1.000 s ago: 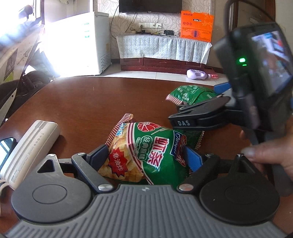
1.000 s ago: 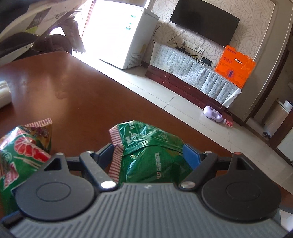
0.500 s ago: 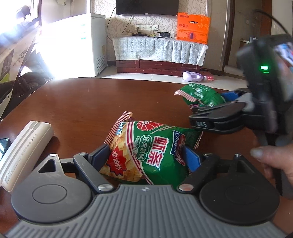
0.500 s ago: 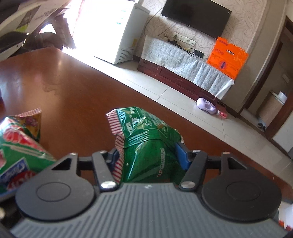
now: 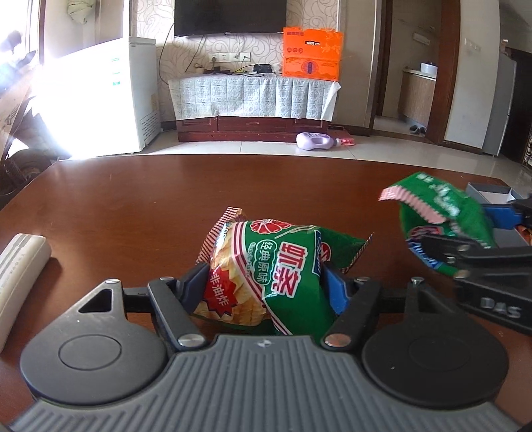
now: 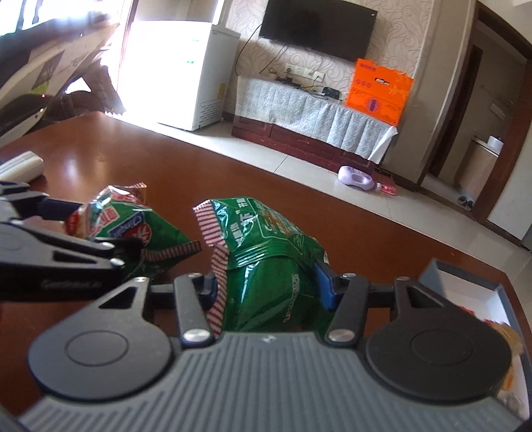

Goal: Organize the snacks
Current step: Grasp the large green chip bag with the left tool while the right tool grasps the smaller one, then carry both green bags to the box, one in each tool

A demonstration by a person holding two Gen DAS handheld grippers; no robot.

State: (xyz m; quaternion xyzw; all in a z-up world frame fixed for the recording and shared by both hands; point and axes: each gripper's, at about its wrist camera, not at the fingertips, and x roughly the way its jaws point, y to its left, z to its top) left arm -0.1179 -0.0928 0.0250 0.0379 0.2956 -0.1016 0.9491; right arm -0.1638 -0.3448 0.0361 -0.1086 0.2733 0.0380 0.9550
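Risk: both snack bags are air-filled and slippery; a hard squeeze could burst or crush one, a light one could let it slide out.

The left gripper (image 5: 262, 285) is closing, its fingers pinching the chip bag (image 5: 266, 266), lower centre of the left view, its base on the counter (image 5: 133, 206). The right gripper (image 6: 266, 285) is closing on the green bag (image 6: 269, 266), pinched between its fingers, lifted. A grey box (image 6: 465, 282) sits at lower right.

A home living room: wall television (image 5: 230, 15), draped cabinet (image 5: 252, 96), white freezer (image 5: 133, 93).
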